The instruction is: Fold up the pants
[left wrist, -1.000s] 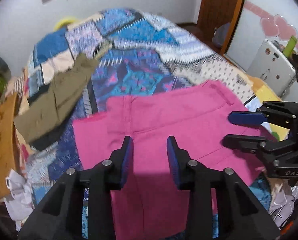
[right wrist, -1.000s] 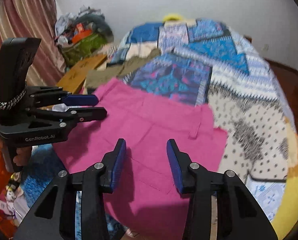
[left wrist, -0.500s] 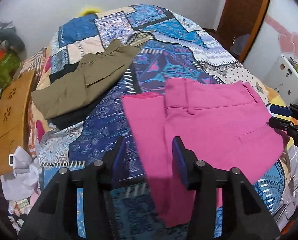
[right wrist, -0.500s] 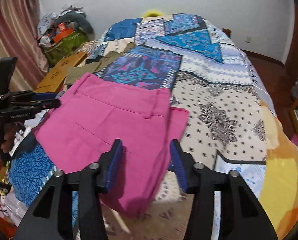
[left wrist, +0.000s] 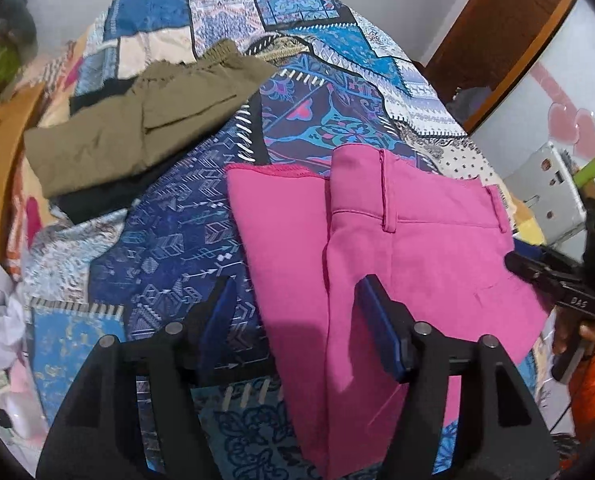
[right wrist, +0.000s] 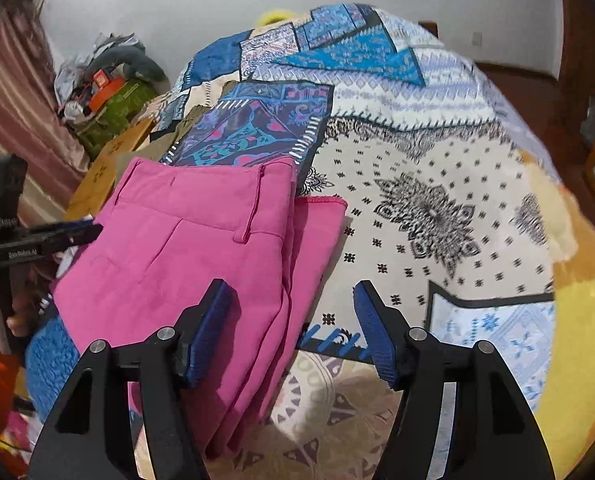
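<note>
The pink pants [left wrist: 397, 248] lie folded on the patchwork bedspread [left wrist: 177, 248], waistband away from me, with a lower layer sticking out on one side. In the right wrist view they [right wrist: 193, 240] lie left of centre. My left gripper [left wrist: 297, 320] is open and empty above the pants' left edge. My right gripper [right wrist: 293, 320] is open and empty above their right edge. Each gripper shows at the side of the other's view, the right one [left wrist: 557, 280] and the left one [right wrist: 49, 240], with jaws nearly edge-on.
Folded olive pants [left wrist: 137, 120] lie on a dark garment at the bed's far left. A wooden board [right wrist: 105, 168] and clutter [right wrist: 105, 92] stand beside the bed. A white box [left wrist: 549, 192] and a wooden door frame [left wrist: 509, 32] are on the other side.
Both grippers have pulled back and apart from over the pants, the left one leftward and the right one rightward. Their jaws have opened wider. The pants lie still.
</note>
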